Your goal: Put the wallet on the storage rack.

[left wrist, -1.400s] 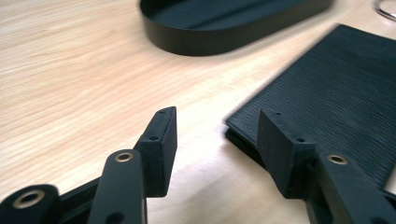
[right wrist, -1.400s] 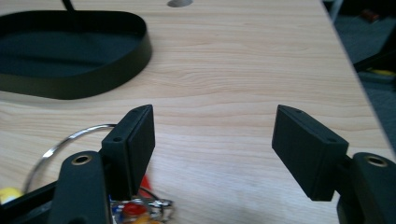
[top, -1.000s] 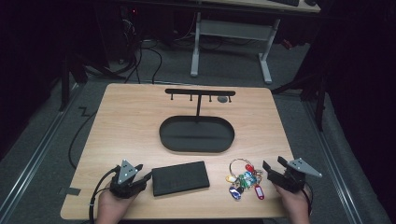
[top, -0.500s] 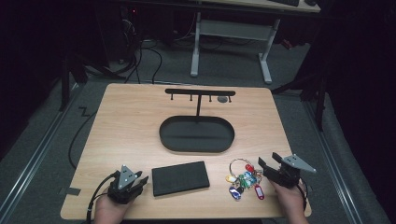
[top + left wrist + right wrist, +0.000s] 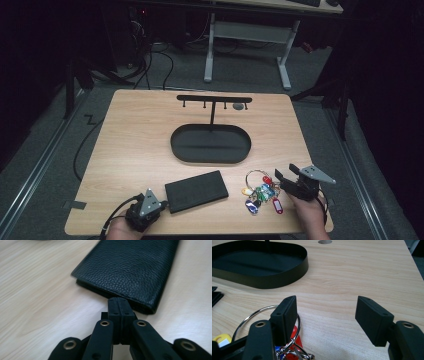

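Note:
A black leather wallet lies flat near the table's front edge. My left gripper sits low at the wallet's near left corner. Its jaws have just been closing and now meet with nothing between them, tips right at the wallet's edge. A bunch of keys with coloured tags on a metal ring lies to the right of the wallet. My right gripper is open just right of the keys. Its jaws have just been closing a little, over bare wood, with the ring beside one jaw.
A black oval tray rests in the middle of the table, with a T-shaped hook rack rising from its far side. Bare wood lies left of the tray and at the right of the table. Dark floor, cables and desk legs surround it.
My left gripper slid toward the wallet's corner and its jaws came together. The right gripper shifted slightly beside the keys. Wallet and keys have not moved.

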`<state>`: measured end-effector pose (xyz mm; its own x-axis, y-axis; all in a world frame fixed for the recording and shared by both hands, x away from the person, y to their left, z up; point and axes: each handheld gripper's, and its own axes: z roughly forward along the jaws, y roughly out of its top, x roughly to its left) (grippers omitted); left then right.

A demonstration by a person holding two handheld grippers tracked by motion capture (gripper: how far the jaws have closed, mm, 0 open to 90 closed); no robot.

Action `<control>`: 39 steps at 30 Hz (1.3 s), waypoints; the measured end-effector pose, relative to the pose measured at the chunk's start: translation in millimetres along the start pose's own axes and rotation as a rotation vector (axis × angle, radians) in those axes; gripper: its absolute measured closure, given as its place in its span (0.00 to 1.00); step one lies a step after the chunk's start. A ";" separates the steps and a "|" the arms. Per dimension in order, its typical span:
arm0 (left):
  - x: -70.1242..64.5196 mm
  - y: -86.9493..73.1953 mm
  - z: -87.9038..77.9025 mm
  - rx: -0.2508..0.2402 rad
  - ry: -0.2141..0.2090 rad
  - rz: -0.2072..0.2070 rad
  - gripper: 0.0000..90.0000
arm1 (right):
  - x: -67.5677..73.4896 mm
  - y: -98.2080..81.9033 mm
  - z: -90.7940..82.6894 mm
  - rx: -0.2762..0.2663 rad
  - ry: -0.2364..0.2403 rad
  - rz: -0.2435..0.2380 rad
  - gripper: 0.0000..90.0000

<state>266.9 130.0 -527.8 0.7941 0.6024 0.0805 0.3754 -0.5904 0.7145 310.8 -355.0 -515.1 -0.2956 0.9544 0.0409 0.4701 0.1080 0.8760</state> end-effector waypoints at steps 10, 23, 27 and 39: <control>-27.2 14.0 10.9 -0.017 -0.051 0.095 0.93 | -0.6 -0.9 0.1 0.003 0.006 -0.001 0.38; -2.7 14.7 -0.4 -0.135 0.014 0.025 0.64 | -4.8 -6.1 -8.6 0.004 -0.011 0.002 0.38; -9.5 22.7 6.5 -0.147 -0.001 0.063 0.57 | -8.4 -9.9 -13.2 0.013 -0.027 0.012 0.38; -35.3 68.1 48.3 -0.138 -0.110 0.142 0.56 | -9.9 -12.9 -13.6 0.025 -0.037 0.005 0.39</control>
<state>287.5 42.5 -515.6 0.8847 0.4514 0.1162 0.1928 -0.5814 0.7905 296.4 -369.6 -520.2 -0.2622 0.9647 0.0267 0.4926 0.1100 0.8633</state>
